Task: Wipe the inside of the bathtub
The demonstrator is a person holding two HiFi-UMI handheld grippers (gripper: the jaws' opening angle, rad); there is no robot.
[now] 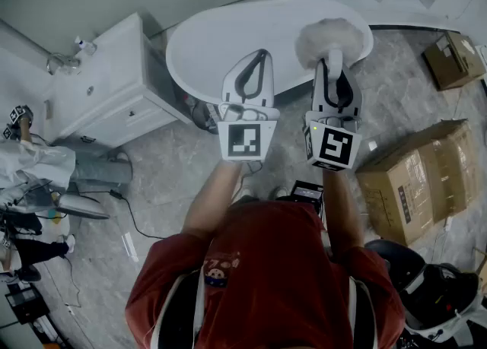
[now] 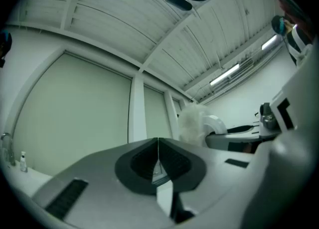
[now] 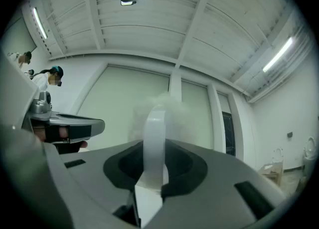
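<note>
At the bottom of the head view, a person's red-shirted shoulders fill the frame, and both bare forearms reach up toward the middle of the picture, each holding a tool with its marker cube facing the camera. The left tool (image 1: pixel 260 55), just left of centre, has its two jaws pressed together with nothing between them; its own view shows the dark pads meeting in a thin line. The right tool (image 3: pixel 154 145), just beside it on the right, is clamped on the flat white handle of a fluffy white duster (image 1: pixel 329 39), which stands upright between the pads. The soft head of the duster rises past the jaw tips. Both tools hang above the grey marbled floor (image 1: pixel 171 165). Beyond them, at upper centre, lies the white oval bathtub (image 1: pixel 221 39), and the duster's head overlaps the right end of its rim in the picture. A white cabinet (image 1: pixel 114 85) stands at the upper left, beside the tub. Cardboard boxes (image 1: pixel 415 180) sit at the right edge, well apart from the tub.
</note>
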